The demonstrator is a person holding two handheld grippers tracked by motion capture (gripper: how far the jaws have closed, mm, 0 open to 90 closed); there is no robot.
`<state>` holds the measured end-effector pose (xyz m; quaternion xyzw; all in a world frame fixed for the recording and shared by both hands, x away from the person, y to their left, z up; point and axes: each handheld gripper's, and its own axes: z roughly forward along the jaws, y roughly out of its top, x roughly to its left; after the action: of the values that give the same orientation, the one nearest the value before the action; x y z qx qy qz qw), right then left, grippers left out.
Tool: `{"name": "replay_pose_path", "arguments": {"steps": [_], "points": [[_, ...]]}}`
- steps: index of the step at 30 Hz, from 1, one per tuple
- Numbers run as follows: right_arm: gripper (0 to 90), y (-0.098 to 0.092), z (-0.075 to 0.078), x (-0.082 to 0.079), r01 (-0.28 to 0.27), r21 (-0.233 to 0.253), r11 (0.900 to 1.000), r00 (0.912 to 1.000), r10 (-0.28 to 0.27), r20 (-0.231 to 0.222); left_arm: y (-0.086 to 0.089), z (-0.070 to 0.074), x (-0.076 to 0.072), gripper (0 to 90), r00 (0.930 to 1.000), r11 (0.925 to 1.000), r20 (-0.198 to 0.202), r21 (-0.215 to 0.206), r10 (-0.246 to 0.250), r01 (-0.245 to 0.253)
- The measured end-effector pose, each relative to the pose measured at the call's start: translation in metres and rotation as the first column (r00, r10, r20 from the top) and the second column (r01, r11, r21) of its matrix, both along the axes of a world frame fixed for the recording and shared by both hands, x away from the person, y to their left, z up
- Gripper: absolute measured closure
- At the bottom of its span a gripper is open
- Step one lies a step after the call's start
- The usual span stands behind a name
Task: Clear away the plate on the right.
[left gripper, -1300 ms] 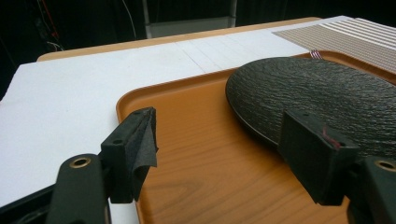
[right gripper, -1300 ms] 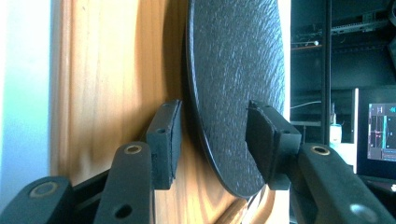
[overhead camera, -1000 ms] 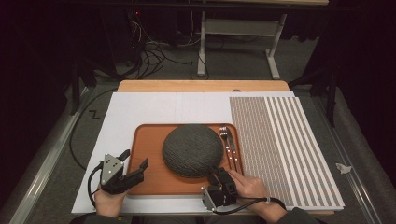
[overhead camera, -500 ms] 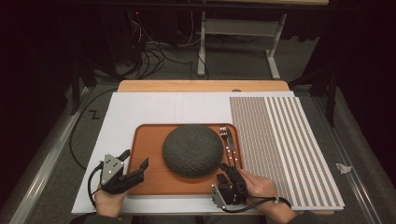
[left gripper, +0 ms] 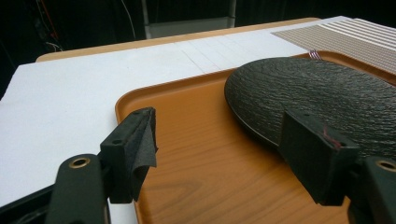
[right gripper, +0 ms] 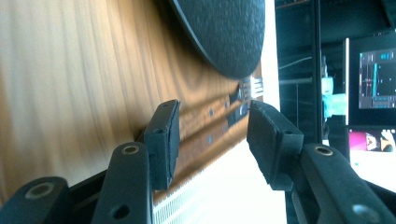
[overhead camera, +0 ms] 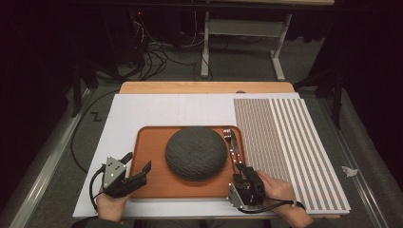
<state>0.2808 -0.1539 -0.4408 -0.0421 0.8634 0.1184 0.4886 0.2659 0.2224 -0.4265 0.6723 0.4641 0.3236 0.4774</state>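
The tray shows an orange-brown wood grain with a smooth, faintly glossy finish. The dark plate looks matt and rough, like pebbled stone. The fork is shiny metal. The tongs wear matt black, cloth-like pads. A smooth white sheet covers the wooden worktop.

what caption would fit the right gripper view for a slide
Open right gripper lined up on the wooden-handled cutlery beside the dark plate on the orange tray.
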Motion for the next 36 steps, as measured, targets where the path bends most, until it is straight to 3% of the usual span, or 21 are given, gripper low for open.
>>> {"name": "replay_pose_path", "arguments": {"steps": [11,21,26,28,31,36], "points": [[52.9,-0.031,0.004,0.004,0.077,0.046,0.996,0.9966,-0.079,0.026,0.000,0.000,0.000,27.8,1.0000,1.0000,-0.002,-0.001,0.001,-0.001],[50.5,-0.062,0.010,0.010,0.175,0.152,0.973,0.9841,-0.177,0.003,0.000,0.000,0.000,27.8,1.0000,1.0000,-0.002,-0.004,0.003,-0.003],[49.5,-0.078,0.013,0.013,0.220,0.241,0.945,0.9754,-0.215,-0.051,0.000,0.000,-0.001,27.8,1.0000,1.0000,0.002,-0.003,0.002,-0.002],[48.9,-0.086,0.015,0.014,0.236,0.286,0.929,0.9719,-0.225,-0.069,0.001,0.000,-0.001,27.8,1.0000,1.0000,0.003,-0.003,0.003,-0.003],[48.3,-0.098,0.018,0.016,0.268,0.354,0.896,0.9633,-0.248,-0.104,0.001,0.000,-0.001,27.8,1.0000,1.0000,0.002,-0.002,0.005,-0.005],[47.4,-0.119,0.019,0.021,0.330,0.452,0.829,0.9440,-0.281,-0.173,0.000,0.000,0.000,27.9,1.0000,1.0000,0.002,-0.003,0.006,-0.006]]}}
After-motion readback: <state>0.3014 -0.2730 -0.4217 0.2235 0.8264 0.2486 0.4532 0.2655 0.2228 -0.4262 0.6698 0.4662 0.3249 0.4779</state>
